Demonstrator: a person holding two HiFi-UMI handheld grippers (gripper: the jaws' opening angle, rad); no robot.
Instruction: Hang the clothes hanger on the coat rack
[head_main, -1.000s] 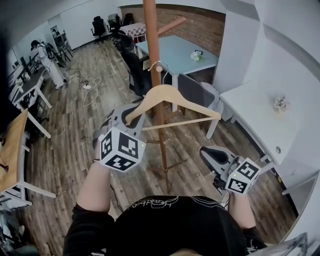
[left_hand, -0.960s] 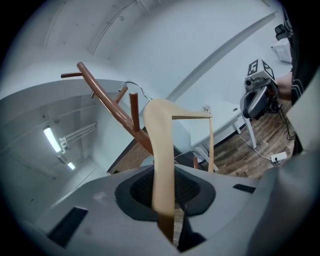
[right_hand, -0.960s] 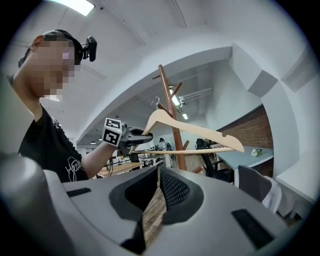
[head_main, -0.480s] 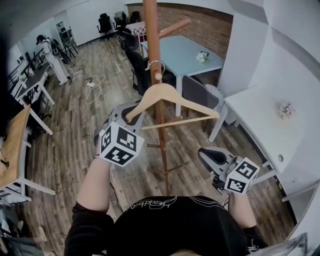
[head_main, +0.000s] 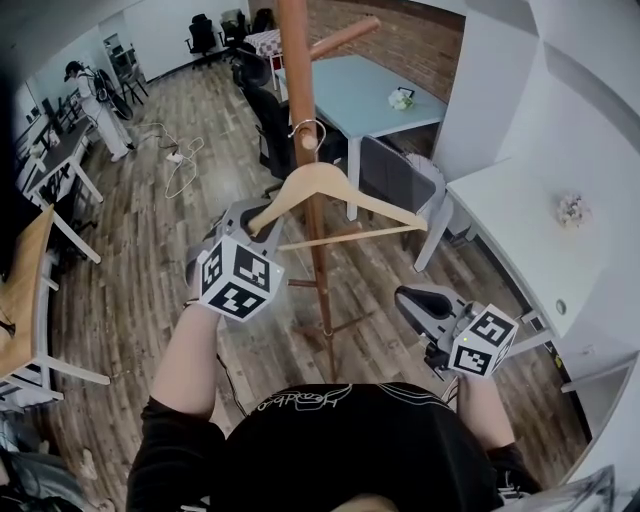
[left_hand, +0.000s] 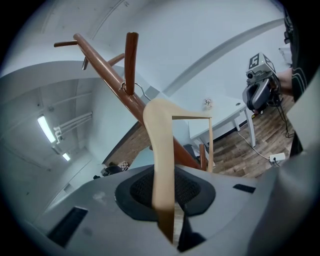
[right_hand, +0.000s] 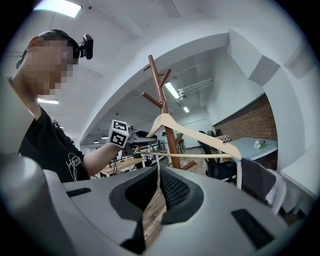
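Observation:
A pale wooden clothes hanger hangs level in front of the brown coat rack pole. Its metal hook loops around a short peg close to the pole. My left gripper is shut on the hanger's left arm near its end, and in the left gripper view the wood runs up between the pads toward the rack. My right gripper is lower on the right, shut and empty, well apart from the hanger. From the right gripper view the hanger and rack lie ahead.
A light blue table and dark chairs stand behind the rack. A white counter runs along the right. Desks line the left, a person stands far back left, and cables lie on the wood floor.
My left gripper and the hanger have sunk slightly and drifted a little left, with the hook staying at the peg. The right gripper has shifted slightly too.

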